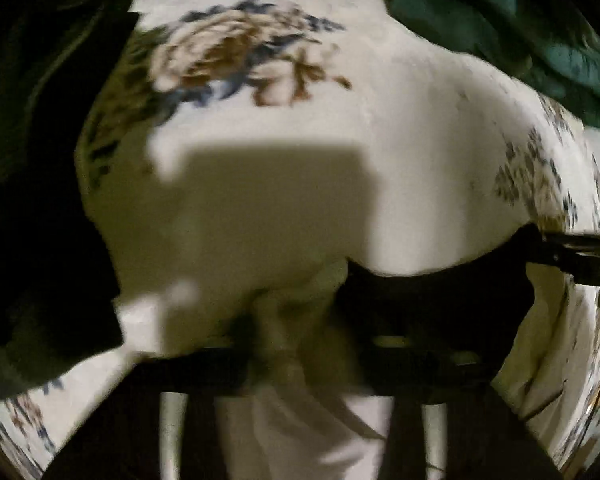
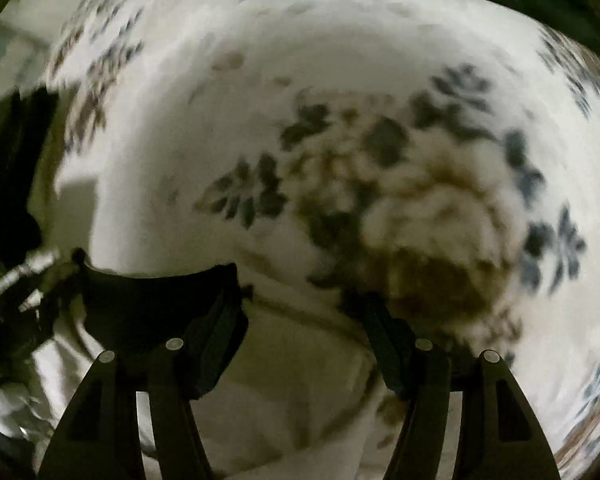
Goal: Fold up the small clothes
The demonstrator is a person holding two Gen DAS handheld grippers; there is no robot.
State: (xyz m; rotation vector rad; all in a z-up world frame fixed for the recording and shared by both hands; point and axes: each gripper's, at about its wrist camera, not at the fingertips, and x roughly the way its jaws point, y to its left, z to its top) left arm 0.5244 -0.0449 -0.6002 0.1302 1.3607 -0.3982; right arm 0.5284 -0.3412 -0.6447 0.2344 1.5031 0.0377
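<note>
Here we see our right gripper (image 2: 304,344) spread wide over the floral bedsheet (image 2: 340,120), holding nothing. A small black garment (image 2: 148,304) lies on the sheet just beside its left finger. Our left gripper (image 1: 288,344) appears pinched on pale white cloth (image 1: 300,420), though blur hides the fingers.

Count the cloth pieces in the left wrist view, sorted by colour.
Black: 2, a large black cloth piece at the left and a small black cloth piece
Green: 1, a dark green cloth
White floral: 1, a white floral bed sheet
Pale: 1, a plain pale cloth, blurred
Total: 5
</note>
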